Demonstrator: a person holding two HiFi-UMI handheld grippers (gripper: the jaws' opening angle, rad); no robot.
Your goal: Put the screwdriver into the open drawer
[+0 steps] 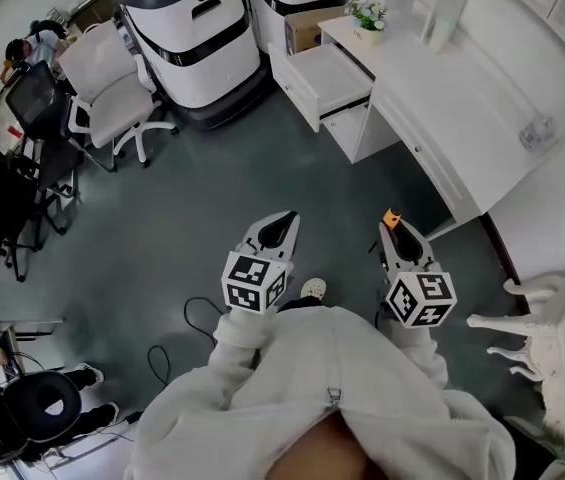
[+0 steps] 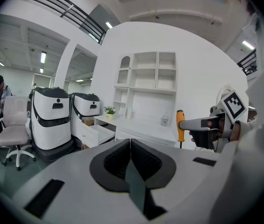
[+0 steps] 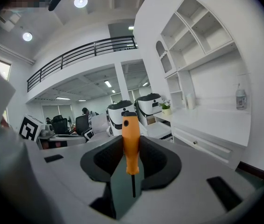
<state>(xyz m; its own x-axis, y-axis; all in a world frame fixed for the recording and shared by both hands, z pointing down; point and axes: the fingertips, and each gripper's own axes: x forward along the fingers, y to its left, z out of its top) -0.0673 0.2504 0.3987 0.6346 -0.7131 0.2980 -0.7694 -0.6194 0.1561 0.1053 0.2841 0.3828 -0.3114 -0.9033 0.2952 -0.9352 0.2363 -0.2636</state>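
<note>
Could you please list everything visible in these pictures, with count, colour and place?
desk: one, white, upper right
open drawer: one, white, desk's left end
shelf unit: one, white, above the desk
potted plant: one, green, desk corner
bottle: one, pale, on the desk
cardboard box: one, brown, behind the drawer
machines: two, white and black, left of the desk
office chair: one, white, left of the machines
black chairs: several, far left
carved furniture: one, white, right edge
screwdriver: one, orange handle, upright in the right tool
left tool: grey, shut, empty
right tool: grey, shut on the screwdriver
jacket: white, bottom centre
</note>
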